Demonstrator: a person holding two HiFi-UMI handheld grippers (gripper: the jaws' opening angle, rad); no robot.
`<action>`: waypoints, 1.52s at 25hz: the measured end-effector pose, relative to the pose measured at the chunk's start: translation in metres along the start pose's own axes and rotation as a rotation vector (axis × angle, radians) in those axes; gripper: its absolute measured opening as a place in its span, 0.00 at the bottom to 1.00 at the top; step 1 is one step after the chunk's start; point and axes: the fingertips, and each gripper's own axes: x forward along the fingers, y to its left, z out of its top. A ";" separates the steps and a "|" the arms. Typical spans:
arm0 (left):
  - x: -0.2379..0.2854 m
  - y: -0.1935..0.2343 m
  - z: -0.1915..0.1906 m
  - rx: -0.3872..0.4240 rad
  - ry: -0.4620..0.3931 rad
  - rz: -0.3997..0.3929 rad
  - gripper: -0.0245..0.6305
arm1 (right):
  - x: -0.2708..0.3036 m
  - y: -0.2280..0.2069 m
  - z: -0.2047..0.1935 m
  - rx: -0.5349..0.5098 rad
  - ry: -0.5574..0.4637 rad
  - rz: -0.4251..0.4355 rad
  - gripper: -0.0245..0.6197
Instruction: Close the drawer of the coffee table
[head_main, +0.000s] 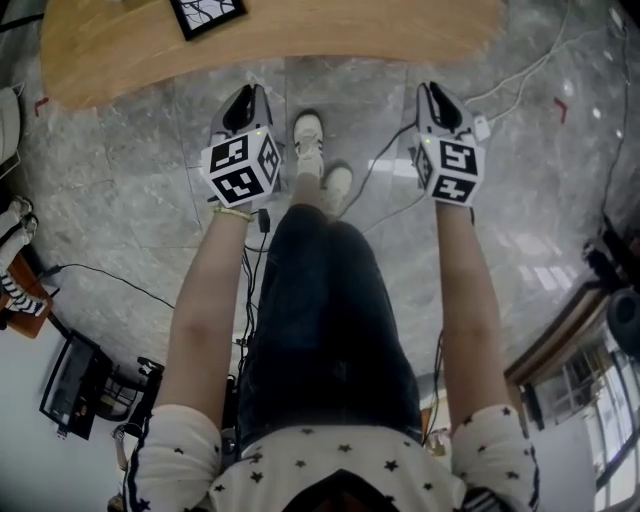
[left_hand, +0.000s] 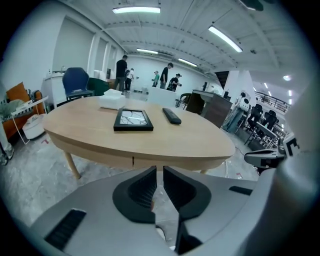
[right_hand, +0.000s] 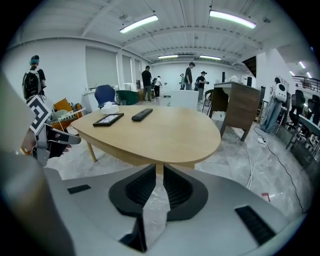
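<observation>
I find the left tool (head_main: 250, 95) and right tool (head_main: 438, 95) held clear of the oval worktop (head_main: 300, 40). Each is nearly clenched, with a thin slit and nothing between the jaws. The drawer front (left_hand: 145, 161) sits flush in the worktop's apron, just ahead of the left tool.

The coffee table (head_main: 300, 40) across the top of the head view has a pale wood top, smooth with a soft satin sheen. Below it the floor (head_main: 130, 200) is grey veined stone, polished enough to mirror the ceiling lights. The left gripper (left_hand: 157, 174) and right gripper (right_hand: 157, 174) have matt grey plastic shells and black ribbed, rubbery pads (left_hand: 142, 190). A marker cube (head_main: 242, 165) looks matt, printed black on white. The picture frame (left_hand: 133, 120) is black with a glossy pane; the remote (left_hand: 171, 116) is dull black plastic. The jeans (head_main: 320, 300) are dark denim, the shirt (head_main: 330, 470) white star-printed cloth.
</observation>
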 end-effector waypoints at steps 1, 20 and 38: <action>-0.004 -0.003 0.001 -0.005 -0.008 -0.006 0.11 | -0.005 0.004 0.002 0.000 -0.006 0.006 0.12; -0.135 -0.080 0.032 -0.061 -0.100 -0.108 0.05 | -0.132 0.064 0.050 0.066 -0.112 0.104 0.05; -0.264 -0.160 0.077 0.040 -0.091 -0.277 0.05 | -0.278 0.111 0.099 0.044 -0.168 0.256 0.05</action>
